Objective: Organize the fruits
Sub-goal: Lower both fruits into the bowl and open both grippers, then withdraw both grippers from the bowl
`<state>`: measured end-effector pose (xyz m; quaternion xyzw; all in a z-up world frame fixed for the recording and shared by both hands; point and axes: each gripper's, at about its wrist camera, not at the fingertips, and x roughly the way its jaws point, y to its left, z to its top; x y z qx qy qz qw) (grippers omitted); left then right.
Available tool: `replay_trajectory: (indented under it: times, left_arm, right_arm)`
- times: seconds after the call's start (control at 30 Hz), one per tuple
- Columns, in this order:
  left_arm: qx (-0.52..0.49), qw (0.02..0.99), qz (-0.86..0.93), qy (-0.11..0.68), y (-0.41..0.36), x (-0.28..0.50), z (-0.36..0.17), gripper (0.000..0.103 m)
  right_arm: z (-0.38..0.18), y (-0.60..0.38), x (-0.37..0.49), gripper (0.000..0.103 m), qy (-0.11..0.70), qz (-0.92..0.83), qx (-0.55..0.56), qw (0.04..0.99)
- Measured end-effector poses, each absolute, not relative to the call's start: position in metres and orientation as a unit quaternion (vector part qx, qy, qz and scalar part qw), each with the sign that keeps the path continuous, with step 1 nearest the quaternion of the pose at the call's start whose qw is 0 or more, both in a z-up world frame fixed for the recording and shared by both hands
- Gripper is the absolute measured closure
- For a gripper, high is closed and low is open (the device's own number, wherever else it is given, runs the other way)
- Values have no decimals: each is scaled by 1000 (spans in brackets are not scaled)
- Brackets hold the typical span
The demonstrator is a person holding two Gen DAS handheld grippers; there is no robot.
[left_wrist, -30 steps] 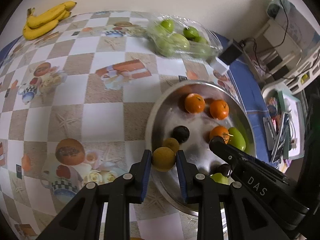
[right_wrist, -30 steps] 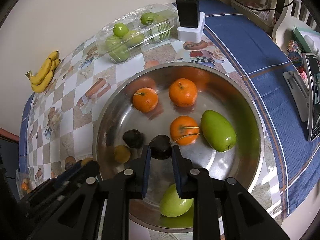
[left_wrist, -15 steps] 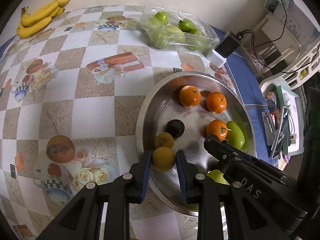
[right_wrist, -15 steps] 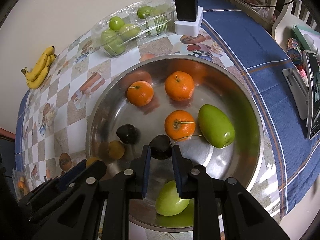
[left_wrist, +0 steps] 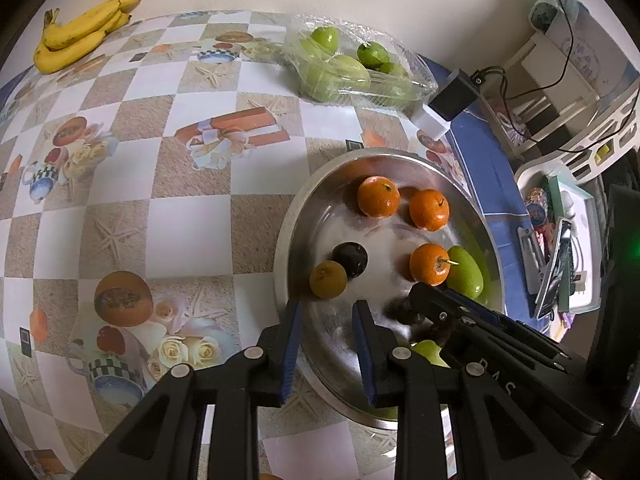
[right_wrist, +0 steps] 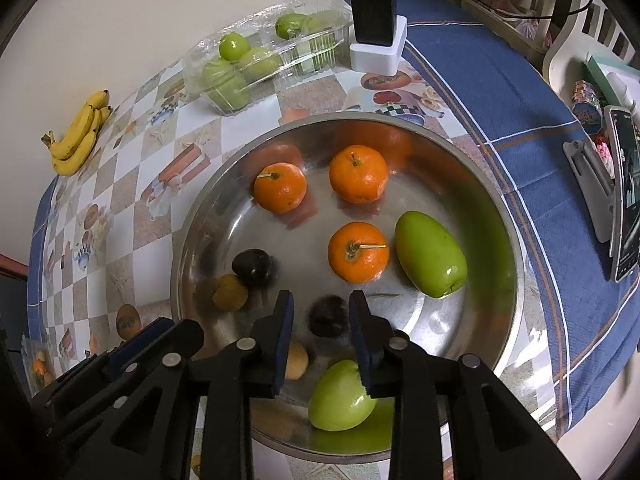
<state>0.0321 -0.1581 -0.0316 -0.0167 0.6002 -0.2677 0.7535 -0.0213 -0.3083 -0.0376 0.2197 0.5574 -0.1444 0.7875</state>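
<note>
Both fruits have just dropped: the left hand-held gripper (left_wrist: pixel 326 344) and right hand-held gripper (right_wrist: pixel 320 326) gape, released, over the steel bowl (right_wrist: pixel 192 240); dark plum (right_wrist: pixel 329 316) lies lower centre.

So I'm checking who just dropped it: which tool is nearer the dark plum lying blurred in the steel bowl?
Right. The right tool hangs open straddling the dark plum; the left tool is open over the steel bowl rim, beside it.
</note>
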Motion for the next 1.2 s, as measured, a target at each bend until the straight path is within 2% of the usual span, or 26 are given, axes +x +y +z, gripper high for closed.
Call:
replay_trajectory:
  times: [0.5,0.53,0.57,0.63,0.7,0.77,0.83,0.9,1.0,1.03,1.07,1.1,1.2]
  left_arm:
    - [-21,780,-184,598,-123,52,-33,72]
    - [-15,782,-168,599,-118,54,-35,68]
    - [-8,785,-155,600,-115,56,-37,57]
    - [9,793,-123,596,-108,59,-40,34]
    - [11,799,-108,592,-100,61,-41,32]
    - [12,802,-91,590,-93,63,-44,24]
    - [17,807,-78,585,-87,65,-45,16]
    - [26,811,-64,582,-82,65,-47,9]
    - [36,814,-58,576,-79,65,-49,6]
    - [38,815,-57,576,-79,65,-49,3]
    - [38,816,-56,575,-78,65,-49,0]
    - [39,816,-55,574,-76,65,-49,0]
    - [41,817,-50,573,-72,65,-51,0]
  right_arm:
    - [-33,-302,-19,73,553,-134,205,796]
    - [-32,-300,-18,66,553,-132,203,797]
    - [-32,-299,-18,58,553,-129,201,799]
    - [-30,-294,-17,51,550,-122,192,803]
    - [-29,-291,-16,46,548,-118,186,807]
    - [-28,-288,-14,34,546,-114,180,810]
    - [-28,-285,-13,32,544,-110,171,814]
    - [-29,-282,-12,25,543,-106,166,816]
    - [-30,-277,-12,23,542,-99,161,819]
    - [-30,-276,-12,19,540,-96,160,821]
    - [-30,-275,-12,7,538,-96,160,822]
    - [-30,-274,-12,2,536,-97,158,824]
    - [-29,-273,-13,1,530,-100,155,827]
